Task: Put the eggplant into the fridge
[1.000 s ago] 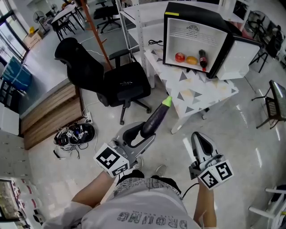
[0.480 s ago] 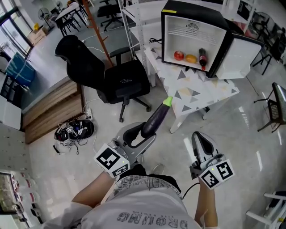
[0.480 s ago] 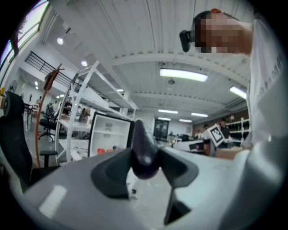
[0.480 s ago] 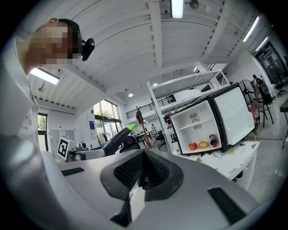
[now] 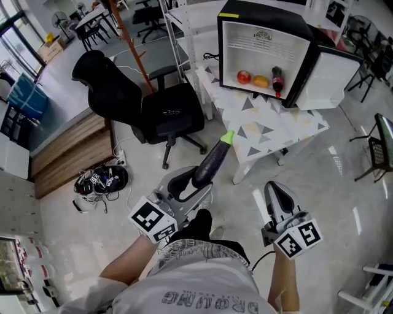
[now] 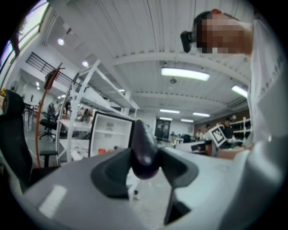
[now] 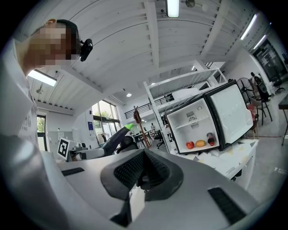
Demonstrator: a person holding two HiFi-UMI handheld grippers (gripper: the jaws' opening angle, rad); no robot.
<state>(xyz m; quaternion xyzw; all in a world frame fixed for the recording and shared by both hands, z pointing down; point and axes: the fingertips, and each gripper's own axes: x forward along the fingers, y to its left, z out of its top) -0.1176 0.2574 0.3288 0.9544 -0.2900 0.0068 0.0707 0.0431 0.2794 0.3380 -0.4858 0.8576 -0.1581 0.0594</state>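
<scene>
The dark purple eggplant with a green stem end sticks forward out of my left gripper, which is shut on its thick end. In the left gripper view the eggplant fills the gap between both pads. The small black fridge stands open on a patterned table, some way ahead of both grippers, door swung right. My right gripper is held low at the right, shut and empty; its pads meet.
Inside the fridge lie a red fruit, an orange fruit and a dark bottle. A black office chair stands left of the table. A tangle of gear lies on the floor at the left.
The person has walked a little forward: chair, table and fridge have shifted slightly in the head view, and a dark shoe now shows below the left gripper. Both grips are unchanged.
</scene>
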